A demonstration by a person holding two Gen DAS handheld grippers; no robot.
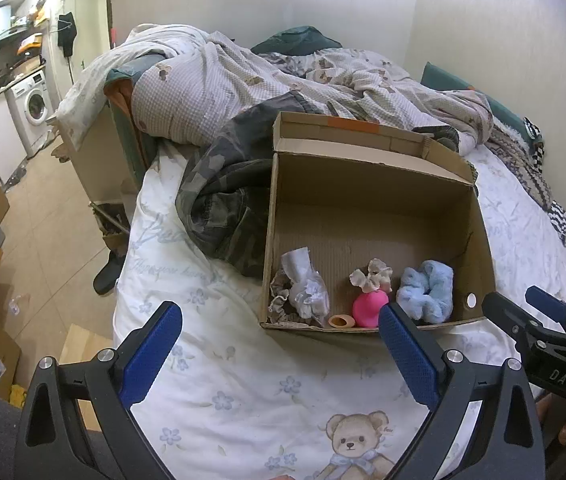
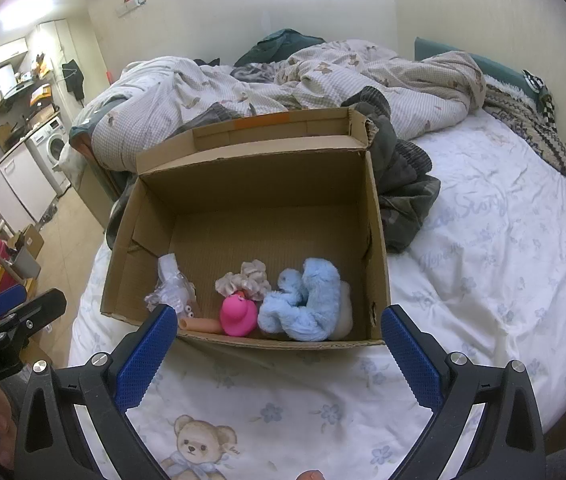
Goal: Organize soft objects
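The fluffy blue scrunchie (image 2: 307, 300) lies with the pink toy (image 2: 238, 315) and beige scrunchie (image 2: 245, 276) along the cardboard box's (image 2: 379, 216) near wall, just beyond your right gripper (image 2: 279, 334) and left gripper (image 1: 281, 330), both spread wide and empty over the bedsheet (image 1: 243, 380).

Before me a bed (image 1: 243, 400) in a white teddy-bear sheet carries a rumpled checked duvet (image 1: 211, 84). Pale walls (image 2: 243, 8) behind; on my left, tiled floor (image 1: 39, 216), a washing machine (image 1: 35, 106) and cluttered shelves (image 1: 11, 28).
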